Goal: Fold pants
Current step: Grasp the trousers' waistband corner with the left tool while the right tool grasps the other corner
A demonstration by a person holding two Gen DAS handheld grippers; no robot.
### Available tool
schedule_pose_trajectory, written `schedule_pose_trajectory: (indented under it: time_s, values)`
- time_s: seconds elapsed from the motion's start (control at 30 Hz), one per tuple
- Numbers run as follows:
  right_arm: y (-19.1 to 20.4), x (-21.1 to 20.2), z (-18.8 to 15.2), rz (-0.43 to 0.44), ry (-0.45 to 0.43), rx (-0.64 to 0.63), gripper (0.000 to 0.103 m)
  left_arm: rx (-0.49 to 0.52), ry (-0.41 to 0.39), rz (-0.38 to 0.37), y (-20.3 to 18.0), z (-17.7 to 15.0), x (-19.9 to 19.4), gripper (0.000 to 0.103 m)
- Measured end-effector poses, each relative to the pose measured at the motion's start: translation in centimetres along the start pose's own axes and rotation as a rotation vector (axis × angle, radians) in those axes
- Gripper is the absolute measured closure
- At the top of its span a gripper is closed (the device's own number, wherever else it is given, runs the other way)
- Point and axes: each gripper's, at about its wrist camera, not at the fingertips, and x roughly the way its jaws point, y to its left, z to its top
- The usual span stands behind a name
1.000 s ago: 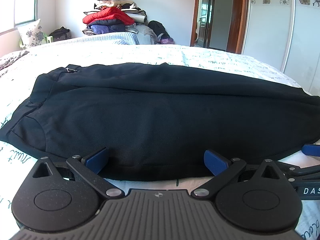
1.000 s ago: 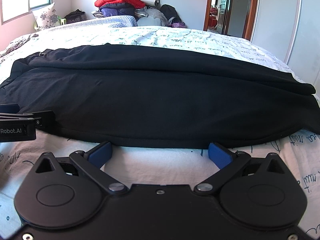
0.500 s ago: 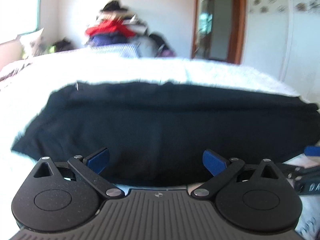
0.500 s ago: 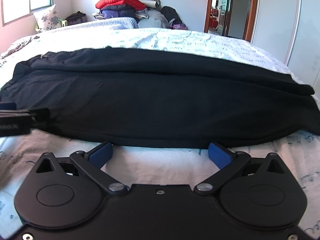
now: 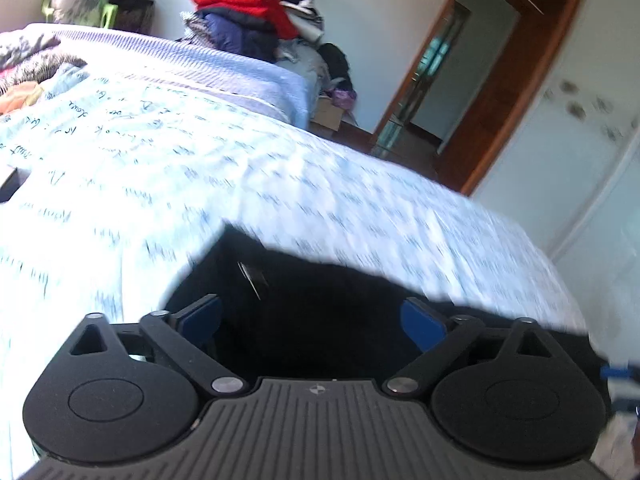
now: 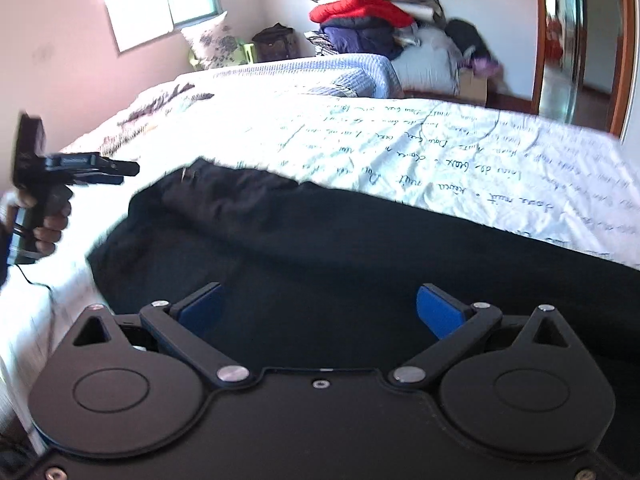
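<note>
Pants (image 6: 360, 264) black on script-printed bedspread (image 6: 400, 140), clothes heap (image 6: 368, 20) beyond, left jaws closing empty, right jaws wide, empty

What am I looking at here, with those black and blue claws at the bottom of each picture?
Those are two hand-held grippers, each carrying its own camera that looks out along its fingers. One picture comes from the left gripper, the other from the right gripper, which also catches the left one in the person's hand. Black pants lie on a bed covered by a white sheet with handwriting print. The left gripper's jaws are closing, with dark cloth below, but neither gripper visibly holds anything.
</note>
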Motion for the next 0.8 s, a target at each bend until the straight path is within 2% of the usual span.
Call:
schedule_pose_trajectory:
  time_s: [0.1,0.17,0.2,0.33,0.5,0.6,0.63,0.67,0.7,0.73,0.8]
  values:
    - [-1.0,1.8,1.2,0.052,0.0,0.056,0.0,0.002,0.054,-0.002,2.1,3.2,3.5,0.009]
    - [-1.4,2.9,1.5,0.067,0.011,0.068,0.0,0.001,0.088,0.014,3.0,3.9,6.0,0.009]
    - [-1.5,3.5,1.7,0.071,0.018,0.07,0.0,-0.005,0.12,-0.001,3.7,4.3,7.2,0.009]
    - [-2.9,5.7,2.7,0.081,0.055,0.097,0.0,-0.015,0.207,-0.017,5.0,4.0,10.9,0.017]
    - [-4.7,7.2,3.2,0.096,0.073,0.145,0.0,0.009,0.266,-0.009,6.0,3.8,13.5,0.016]
    - [-5.5,8.0,3.5,0.095,0.077,0.165,0.0,0.054,0.267,-0.011,5.7,3.7,14.3,0.015]
    - [-5.7,8.2,3.6,0.095,0.077,0.172,0.0,0.074,0.262,-0.01,5.3,3.6,14.5,0.018]
    - [-5.9,8.4,3.8,0.097,0.075,0.177,0.0,0.102,0.252,-0.006,4.8,3.6,14.6,0.033]
    - [-6.1,8.6,4.0,0.097,0.073,0.178,0.0,0.138,0.242,0.021,4.4,3.6,14.7,0.046]
    - [-6.3,8.7,4.2,0.092,0.07,0.174,0.0,0.172,0.24,0.057,4.1,3.5,14.9,0.063]
    - [-6.6,8.8,4.8,0.081,0.057,0.156,0.0,0.21,0.241,0.066,3.7,3.6,14.9,0.067]
